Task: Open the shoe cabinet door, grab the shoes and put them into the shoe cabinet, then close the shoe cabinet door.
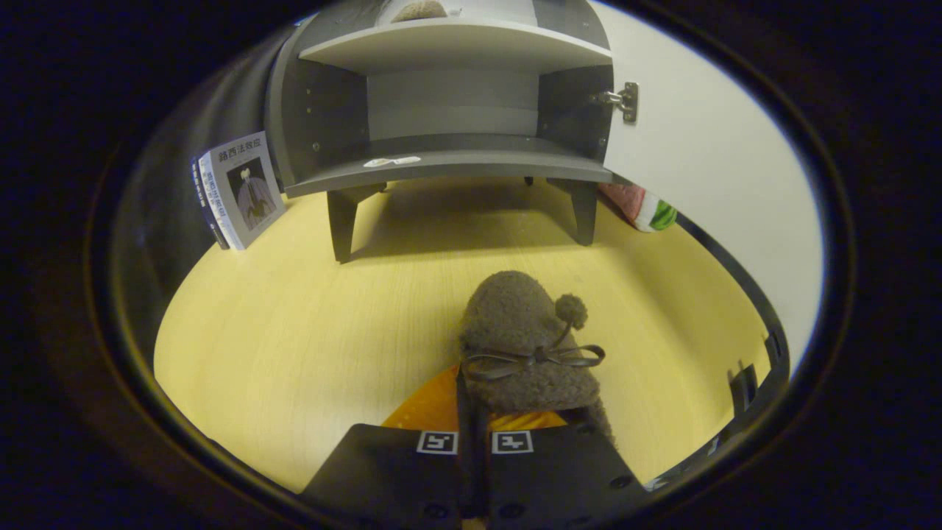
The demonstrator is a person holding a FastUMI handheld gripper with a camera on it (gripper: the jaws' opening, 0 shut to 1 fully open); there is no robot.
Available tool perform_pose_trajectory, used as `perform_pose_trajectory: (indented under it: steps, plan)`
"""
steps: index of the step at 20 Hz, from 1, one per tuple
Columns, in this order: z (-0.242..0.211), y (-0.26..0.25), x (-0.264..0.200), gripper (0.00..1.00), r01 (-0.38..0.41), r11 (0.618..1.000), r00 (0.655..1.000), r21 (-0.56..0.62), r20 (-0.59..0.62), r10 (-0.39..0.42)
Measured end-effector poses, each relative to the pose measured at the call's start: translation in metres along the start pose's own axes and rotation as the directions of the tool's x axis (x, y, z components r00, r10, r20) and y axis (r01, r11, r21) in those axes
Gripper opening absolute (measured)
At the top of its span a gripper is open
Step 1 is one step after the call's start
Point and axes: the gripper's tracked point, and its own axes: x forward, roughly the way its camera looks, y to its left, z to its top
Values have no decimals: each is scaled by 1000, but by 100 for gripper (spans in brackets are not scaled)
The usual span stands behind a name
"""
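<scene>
Gripper (475, 430) at bottom centre, fingers drawn nearly together on the heel edge of a fuzzy brown slipper with a dark bow and pompom (526, 346) — it sits over the pale yellow worktop (294, 331). Upper centre: grey shoe cabinet (452, 110), white door (706, 162) swung open at right — second slipper (419, 10) on its upper shelf. Upright book (239, 188) left of the cabinet.

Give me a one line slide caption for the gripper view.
Gripper shut on a fuzzy brown shoe, held above the yellow floor before the open shoe cabinet.
</scene>
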Motion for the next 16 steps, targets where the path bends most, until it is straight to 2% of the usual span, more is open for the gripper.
perform_pose_trajectory:
  steps: [3,6,11,16]
  plan:
    - [15,-3,-14,3,-25,1000,1000,10,-3,25]
    - [52,-12,-41,2,-46,999,999,-6,28,46]
    - [141,-29,-101,2,-90,994,991,-64,96,96]
    - [256,-38,-151,2,-82,989,954,-123,276,113]
